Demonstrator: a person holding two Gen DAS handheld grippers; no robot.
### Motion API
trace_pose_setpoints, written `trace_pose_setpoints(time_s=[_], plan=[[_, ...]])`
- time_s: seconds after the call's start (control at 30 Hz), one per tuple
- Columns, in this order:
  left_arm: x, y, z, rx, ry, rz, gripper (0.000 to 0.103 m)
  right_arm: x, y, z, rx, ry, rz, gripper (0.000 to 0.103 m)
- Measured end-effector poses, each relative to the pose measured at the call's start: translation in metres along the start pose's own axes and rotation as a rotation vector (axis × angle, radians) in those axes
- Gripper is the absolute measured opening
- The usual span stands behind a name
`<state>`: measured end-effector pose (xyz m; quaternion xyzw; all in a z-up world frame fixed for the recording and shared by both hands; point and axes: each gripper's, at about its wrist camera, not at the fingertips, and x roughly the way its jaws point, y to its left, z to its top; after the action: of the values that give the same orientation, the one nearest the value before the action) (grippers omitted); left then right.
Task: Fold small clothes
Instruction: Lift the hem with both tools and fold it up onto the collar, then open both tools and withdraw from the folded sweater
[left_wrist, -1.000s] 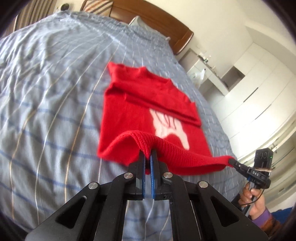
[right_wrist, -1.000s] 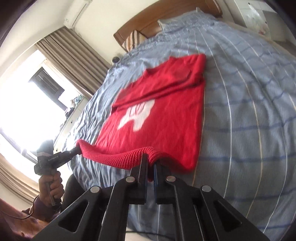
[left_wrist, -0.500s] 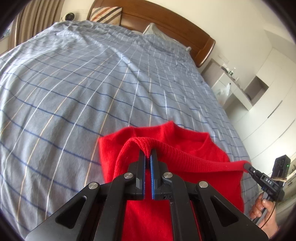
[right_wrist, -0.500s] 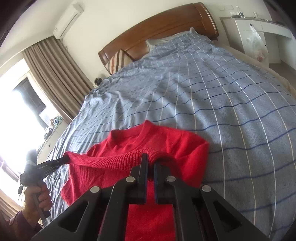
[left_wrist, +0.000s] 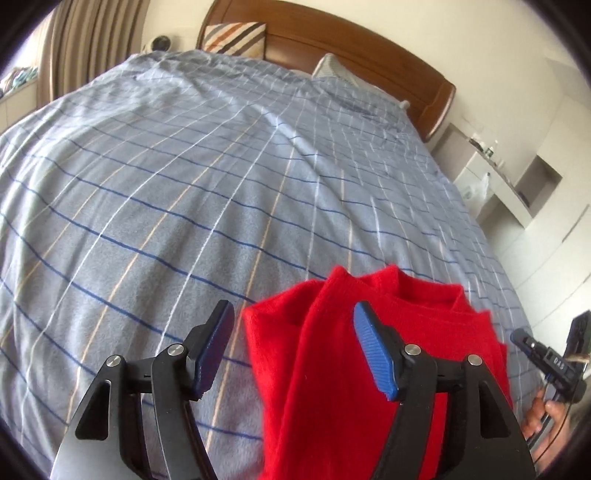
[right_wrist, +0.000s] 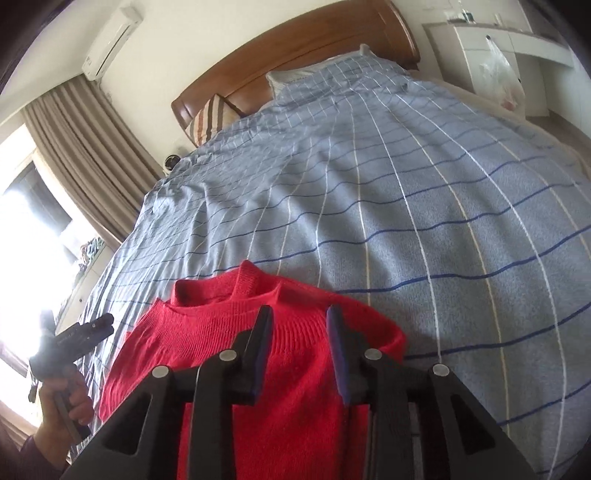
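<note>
A small red knit sweater (left_wrist: 332, 369) lies folded on the bed, its hem laid up over the collar end; it also shows in the right wrist view (right_wrist: 295, 369). My left gripper (left_wrist: 295, 350) is open just above the sweater's left edge, holding nothing. My right gripper (right_wrist: 299, 347) is open over the sweater's folded edge, also holding nothing. The right gripper shows at the right edge of the left wrist view (left_wrist: 543, 358). The left gripper shows at the left of the right wrist view (right_wrist: 77, 332).
The blue-grey checked bedspread (left_wrist: 221, 184) spreads beyond the sweater. A wooden headboard (left_wrist: 351, 48) with a striped pillow (left_wrist: 236, 35) stands at the far end. White cabinets (left_wrist: 517, 184) are to the right, curtains and a window (right_wrist: 55, 177) to the left.
Both grippers carried the sweater's hem forward over its body to the collar, then opened and let it go. The white print is now covered by the fold.
</note>
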<state>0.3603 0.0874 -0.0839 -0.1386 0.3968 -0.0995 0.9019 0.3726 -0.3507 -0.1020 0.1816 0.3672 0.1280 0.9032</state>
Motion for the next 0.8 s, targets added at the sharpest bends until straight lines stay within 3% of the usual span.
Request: trace_pose_setpoints(time_s=[0.1, 0.17, 0.2, 0.27, 0.33, 0.37, 0.4, 0.6, 0.8], plan=[[-0.015, -0.018, -0.031, 0.101, 0.013, -0.051, 0.084, -0.011, 0.02, -0.018, -0.075, 0.071, 0.117, 0.031], [-0.009, -0.027, -0.052, 0.174, 0.058, -0.041, 0.088, -0.009, 0.025, -0.042, -0.096, 0.164, 0.166, 0.038], [-0.002, -0.028, -0.063, 0.202, 0.097, -0.01, 0.088, -0.005, 0.024, -0.057, -0.107, 0.213, 0.146, 0.042], [0.008, -0.018, -0.081, 0.201, 0.167, 0.064, 0.088, -0.004, 0.009, -0.082, -0.124, 0.264, -0.004, 0.042], [-0.01, -0.006, -0.086, 0.144, 0.129, 0.053, 0.087, -0.026, -0.006, -0.091, -0.083, 0.209, -0.028, 0.032], [-0.021, -0.003, -0.087, 0.125, 0.11, 0.067, 0.088, -0.038, -0.009, -0.093, -0.069, 0.183, -0.067, 0.033], [-0.032, -0.001, -0.09, 0.115, 0.095, 0.07, 0.088, -0.051, -0.012, -0.094, -0.059, 0.155, -0.09, 0.04], [-0.082, -0.006, -0.13, 0.153, 0.031, 0.106, 0.096, -0.093, -0.012, -0.127, -0.043, 0.068, -0.05, 0.053], [-0.073, -0.002, -0.175, 0.222, 0.034, 0.198, 0.098, -0.089, -0.018, -0.166, -0.018, 0.005, -0.05, 0.058]])
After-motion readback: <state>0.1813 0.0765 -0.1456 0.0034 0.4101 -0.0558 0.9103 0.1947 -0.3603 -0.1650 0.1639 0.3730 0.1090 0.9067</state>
